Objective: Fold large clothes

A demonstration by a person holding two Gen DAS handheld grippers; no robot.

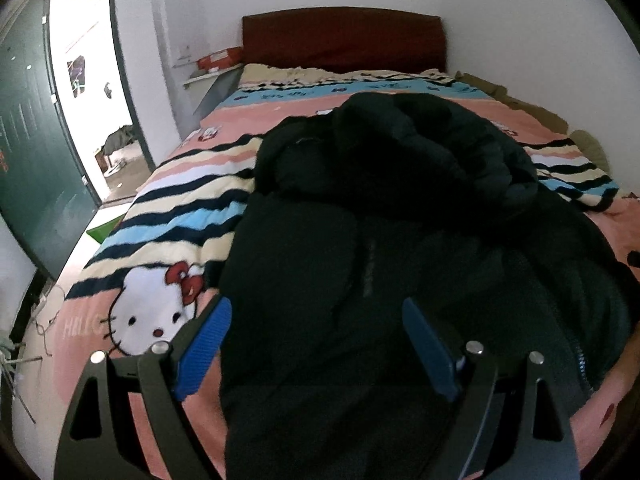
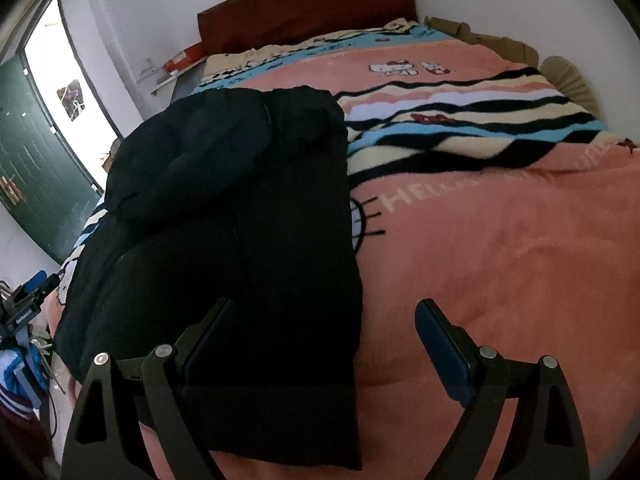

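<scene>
A large black padded jacket (image 1: 360, 208) lies along the bed, its hood bunched at the far end. It also shows in the right wrist view (image 2: 240, 200), where its right edge runs straight. My left gripper (image 1: 316, 312) is open and empty, hovering over the jacket's near part. My right gripper (image 2: 322, 312) is open and empty over the jacket's near right edge. The left gripper (image 2: 32, 300) also shows at the left edge of the right wrist view.
The bed carries a pink Hello Kitty blanket (image 2: 500, 248) with black, blue and cream stripes. A dark red headboard (image 1: 344, 36) stands at the far wall. A green door (image 1: 36, 152) hangs open at left. Cables and clutter (image 2: 20, 360) lie by the bed's near left.
</scene>
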